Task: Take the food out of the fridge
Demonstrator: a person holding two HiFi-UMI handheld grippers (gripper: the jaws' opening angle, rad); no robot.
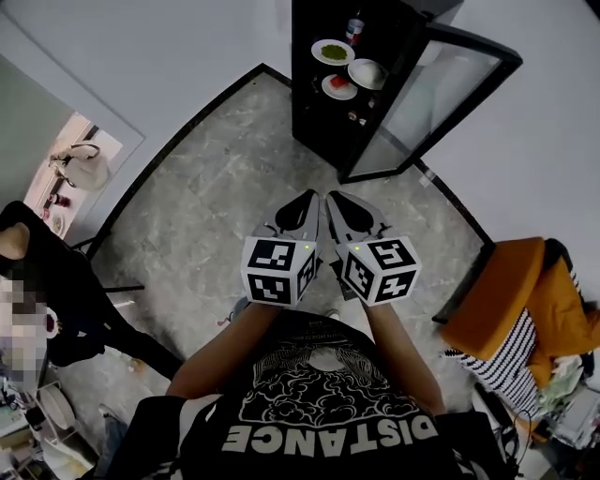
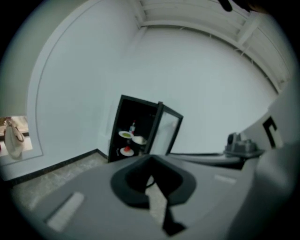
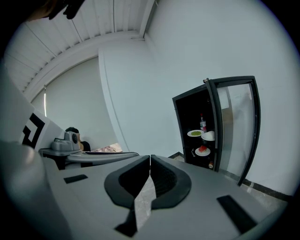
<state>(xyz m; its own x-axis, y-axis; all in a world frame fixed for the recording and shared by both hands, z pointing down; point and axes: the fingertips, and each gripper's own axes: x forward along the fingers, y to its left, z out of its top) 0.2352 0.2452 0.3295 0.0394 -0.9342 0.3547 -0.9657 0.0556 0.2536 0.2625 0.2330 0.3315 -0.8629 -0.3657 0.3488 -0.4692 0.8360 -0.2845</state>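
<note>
A black fridge (image 1: 337, 103) stands ahead across the marble floor with its glass door (image 1: 441, 94) swung open. On its shelves sit a plate of green food (image 1: 332, 52), a white dish (image 1: 367, 73), a plate of red food (image 1: 339, 87) and a bottle (image 1: 354, 26). My left gripper (image 1: 314, 197) and right gripper (image 1: 331, 198) are side by side in front of me, pointing at the fridge and well short of it. Both are shut and hold nothing. The same fridge (image 2: 136, 136) shows beyond the left gripper (image 2: 151, 158). The green plate (image 3: 195, 133) and red plate (image 3: 202, 150) show beyond the right gripper (image 3: 150, 157).
A person in black (image 1: 47, 281) sits at the left, near a doorway (image 1: 75, 173). An orange cloth and a striped cloth lie piled on a chair (image 1: 525, 309) at the right. Grey marble floor (image 1: 234, 169) stretches between me and the fridge.
</note>
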